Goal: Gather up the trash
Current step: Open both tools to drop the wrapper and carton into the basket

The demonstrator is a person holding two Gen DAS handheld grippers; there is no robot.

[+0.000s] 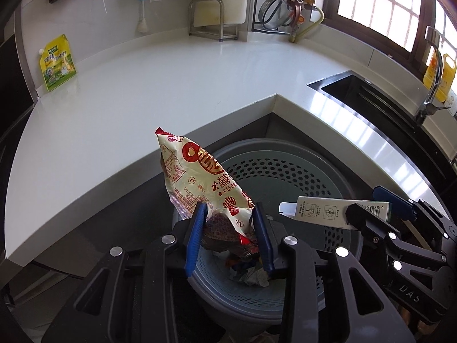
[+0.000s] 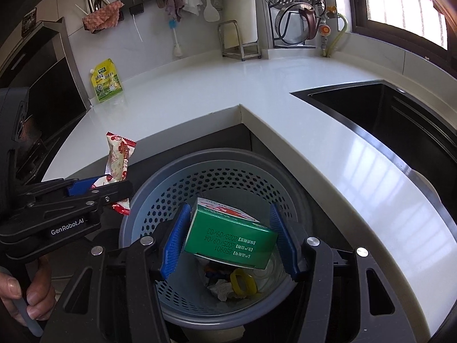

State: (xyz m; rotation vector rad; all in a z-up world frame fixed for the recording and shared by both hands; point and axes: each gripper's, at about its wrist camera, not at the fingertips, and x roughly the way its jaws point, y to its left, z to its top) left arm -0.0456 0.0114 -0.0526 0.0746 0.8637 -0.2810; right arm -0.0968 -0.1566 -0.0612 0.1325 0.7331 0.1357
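A round grey trash bin [image 1: 285, 146] with a perforated liner stands on the floor below the counter corner, with crumpled paper and scraps [image 2: 225, 287] at its bottom. My left gripper [image 1: 230, 217] is shut on a white-and-red snack wrapper [image 1: 200, 177], which sticks up over the bin's near left rim. My right gripper [image 2: 230, 215] is shut on a green carton [image 2: 228, 240], tilted over the bin's [image 2: 200, 154] opening. In the right wrist view the left gripper [image 2: 97, 188] and wrapper [image 2: 118, 154] are at the left. In the left wrist view the right gripper [image 1: 380, 210] and carton [image 1: 328, 208] are at the right.
A white L-shaped counter [image 1: 171, 85] wraps behind the bin. On it stand a yellow-green pouch [image 1: 57, 63] at the far left and a metal rack [image 1: 212, 20] at the back. A dark sink [image 2: 385, 114] with a faucet [image 1: 434, 71] lies to the right. A person's hand [image 2: 17, 294] grips the left handle.
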